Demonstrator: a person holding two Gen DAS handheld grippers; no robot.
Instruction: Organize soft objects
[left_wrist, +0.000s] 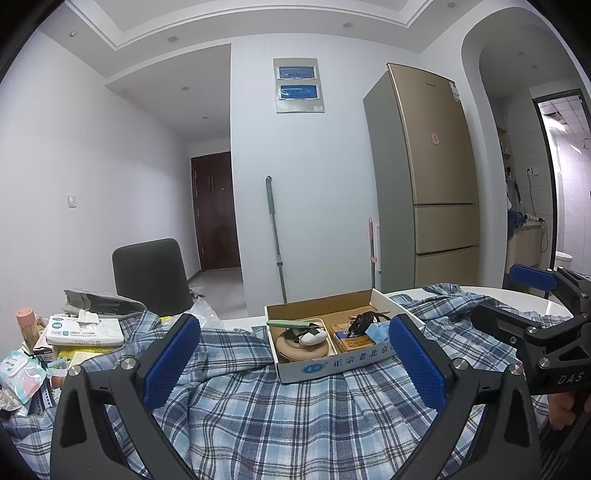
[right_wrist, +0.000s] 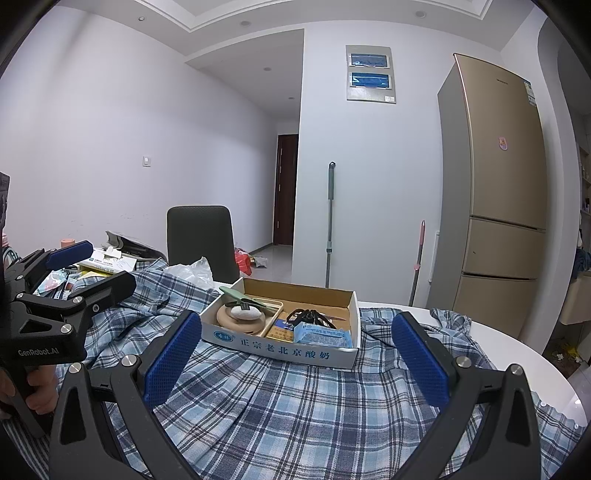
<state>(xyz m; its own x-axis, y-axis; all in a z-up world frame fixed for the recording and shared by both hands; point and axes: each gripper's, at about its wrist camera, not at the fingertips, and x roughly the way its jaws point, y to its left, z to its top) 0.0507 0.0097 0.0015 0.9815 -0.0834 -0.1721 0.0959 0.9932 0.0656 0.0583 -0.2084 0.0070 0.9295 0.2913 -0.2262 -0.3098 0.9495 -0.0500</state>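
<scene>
Left wrist view alone shows a bathroom doorway (left_wrist: 561, 177); both claws (left_wrist: 293, 363) (right_wrist: 297, 363) gape over plaid shirt (left_wrist: 280, 424).

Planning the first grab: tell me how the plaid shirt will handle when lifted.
The plaid shirt is probably floppy: it lies rumpled over the table. Lifting it may drag or tip the cardboard box apparently resting on it.

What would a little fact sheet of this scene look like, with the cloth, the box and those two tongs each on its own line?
cloth: blue plaid shirt spread rumpled over the white table
box: open cardboard box resting on the shirt, holding small items
left tongs: open, over the shirt, holding nothing
right tongs: open, over the shirt, holding nothing
behind: dark chair, gold fridge
</scene>
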